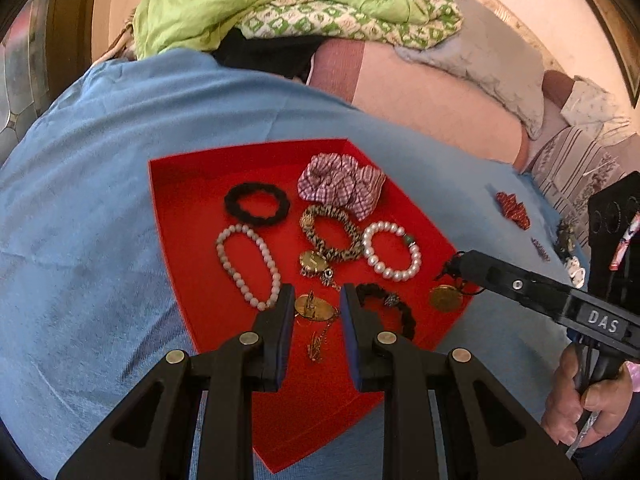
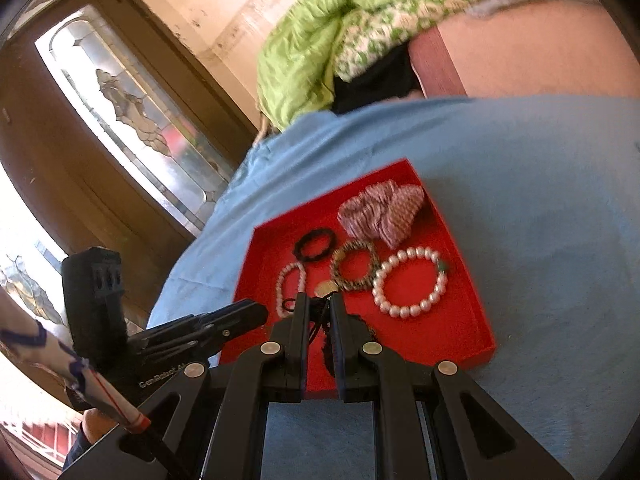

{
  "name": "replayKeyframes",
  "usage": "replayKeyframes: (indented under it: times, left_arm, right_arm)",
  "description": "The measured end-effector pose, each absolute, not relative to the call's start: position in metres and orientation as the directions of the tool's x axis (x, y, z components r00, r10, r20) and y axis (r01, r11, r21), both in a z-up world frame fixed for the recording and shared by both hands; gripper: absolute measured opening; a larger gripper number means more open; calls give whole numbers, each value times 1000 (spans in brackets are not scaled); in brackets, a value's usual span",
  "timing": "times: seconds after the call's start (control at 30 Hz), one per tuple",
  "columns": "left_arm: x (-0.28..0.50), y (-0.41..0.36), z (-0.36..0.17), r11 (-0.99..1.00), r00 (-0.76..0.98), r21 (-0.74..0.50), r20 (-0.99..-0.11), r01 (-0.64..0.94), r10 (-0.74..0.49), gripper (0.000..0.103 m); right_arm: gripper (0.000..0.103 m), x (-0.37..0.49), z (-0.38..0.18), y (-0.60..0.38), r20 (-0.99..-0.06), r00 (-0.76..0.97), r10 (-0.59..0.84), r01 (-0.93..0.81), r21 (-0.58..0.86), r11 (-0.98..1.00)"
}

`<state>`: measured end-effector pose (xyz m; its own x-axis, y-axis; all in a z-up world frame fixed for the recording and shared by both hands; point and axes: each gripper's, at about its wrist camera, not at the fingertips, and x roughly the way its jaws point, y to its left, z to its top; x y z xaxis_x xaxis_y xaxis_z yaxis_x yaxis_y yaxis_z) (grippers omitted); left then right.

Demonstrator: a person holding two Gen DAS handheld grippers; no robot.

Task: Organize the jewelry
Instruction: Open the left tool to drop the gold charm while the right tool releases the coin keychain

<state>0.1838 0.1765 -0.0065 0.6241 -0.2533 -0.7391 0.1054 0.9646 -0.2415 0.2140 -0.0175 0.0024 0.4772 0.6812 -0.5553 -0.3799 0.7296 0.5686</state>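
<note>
A red tray (image 1: pixel 188 200) (image 2: pixel 440 340) lies on a blue cloth (image 1: pixel 100 200). In it are a black hair tie (image 1: pixel 256 204), a pink checked scrunchie (image 1: pixel 340 184), a leopard-print band (image 1: pixel 332 236), a pearl bracelet (image 1: pixel 392 252) (image 2: pixel 408 280), a pale bead bracelet (image 1: pixel 248 264) and a black braided bracelet (image 1: pixel 384 304). My left gripper (image 1: pixel 316 300) hovers low over the tray's near part, shut on a gold oval pendant (image 1: pixel 316 309) whose chain dangles below. My right gripper (image 1: pixel 460 258) (image 2: pixel 318 308) is shut on a black cord (image 2: pixel 318 320). A round gold medallion (image 1: pixel 446 298) hangs from it over the tray's right edge.
On the cloth right of the tray lie a red patterned piece (image 1: pixel 514 210) and a few small trinkets (image 1: pixel 540 249). Behind are a green quilt (image 1: pixel 240 4), pillows (image 1: pixel 480 60) and a door with patterned glass (image 2: pixel 132 120). A hand (image 1: pixel 580 408) grips the right tool.
</note>
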Motion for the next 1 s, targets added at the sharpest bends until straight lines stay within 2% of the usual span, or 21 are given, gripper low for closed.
replayKeyframes:
  times: [0.6, 1.0]
  left_arm:
    - [192, 169, -26, 977, 575, -189, -791, 95, -209, 22]
    - [192, 167, -27, 981, 574, -171, -796, 92, -192, 22]
  right_arm:
    - [13, 239, -33, -31, -686, 481, 547, -264, 482, 836]
    - [15, 235, -31, -30, -709, 492, 506, -279, 422, 863]
